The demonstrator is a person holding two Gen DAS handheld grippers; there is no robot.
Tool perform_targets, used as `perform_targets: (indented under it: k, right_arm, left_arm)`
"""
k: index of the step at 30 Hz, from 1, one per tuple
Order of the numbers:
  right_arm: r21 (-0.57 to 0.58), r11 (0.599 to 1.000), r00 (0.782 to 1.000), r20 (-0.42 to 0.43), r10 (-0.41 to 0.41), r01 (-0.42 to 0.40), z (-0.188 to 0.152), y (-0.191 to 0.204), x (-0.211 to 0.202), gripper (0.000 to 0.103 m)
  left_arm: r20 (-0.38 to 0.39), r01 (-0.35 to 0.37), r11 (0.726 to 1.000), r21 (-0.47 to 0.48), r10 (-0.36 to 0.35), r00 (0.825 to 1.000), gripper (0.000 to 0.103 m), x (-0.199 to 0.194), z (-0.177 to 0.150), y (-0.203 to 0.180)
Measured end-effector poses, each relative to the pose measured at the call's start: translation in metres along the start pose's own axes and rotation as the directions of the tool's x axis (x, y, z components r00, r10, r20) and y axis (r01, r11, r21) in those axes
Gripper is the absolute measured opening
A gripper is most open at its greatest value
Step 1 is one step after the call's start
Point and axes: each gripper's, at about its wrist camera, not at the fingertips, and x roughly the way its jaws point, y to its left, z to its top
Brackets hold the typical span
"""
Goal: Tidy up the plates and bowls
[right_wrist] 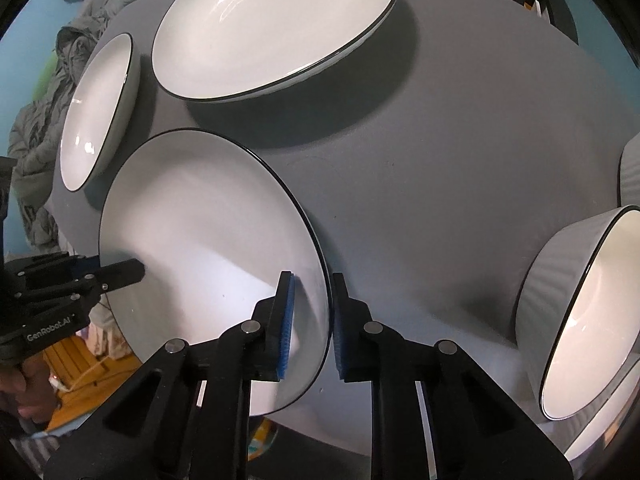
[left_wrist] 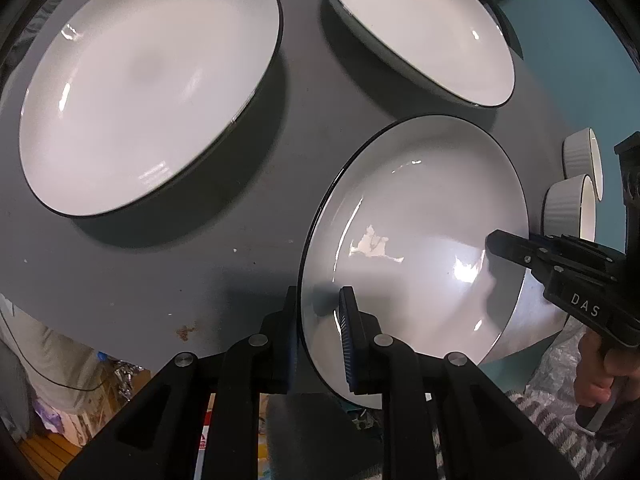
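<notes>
A white plate with a thin black rim [left_wrist: 416,248] is held up at both sides, tipped over the near edge of the grey desk [left_wrist: 160,280]. In the left wrist view the plate is seen at about four o'clock, and its rim at seven o'clock is pinched between the blue pads of the left tongs [left_wrist: 320,340]. The left tongs are clamped on the plate, one finger inside and one outside the rim. The right tongs [left_wrist: 496,244] are seen at three o'clock in that view, closed on the far rim of the same plate, and a hand [left_wrist: 600,376] is seen on their grip at four o'clock. In the right wrist view the plate [right_wrist: 200,240] is at about eight o'clock, and its rim at six o'clock is squeezed between the blue pads of the right tongs [right_wrist: 314,320]. The left tongs [right_wrist: 132,270] are seen at nine o'clock there, biting the other side of the rim. Beyond the held plate, a big white plate [left_wrist: 148,80] is laid flat on the desk at ten o'clock in the left view, and another white plate [left_wrist: 420,28] is laid at one o'clock. Two small ribbed white bowls [left_wrist: 572,188] are set close together at three o'clock, near the desk's edge. In the right view one ribbed bowl [right_wrist: 576,312] is seen large at four o'clock. A puffy grey coat [right_wrist: 44,120] is heaped past the desk at ten o'clock.
</notes>
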Motion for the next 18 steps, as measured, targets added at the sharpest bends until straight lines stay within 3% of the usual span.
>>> perform_targets:
  k: [18]
  right_arm:
    - [0.007,1.000,0.999,0.033,0.013,-0.013,0.030,-0.012,-0.057,0.014]
  left_arm:
    - [0.069,-0.021,0.999,0.031,0.019,0.997,0.018,-0.055,0.030,-0.015]
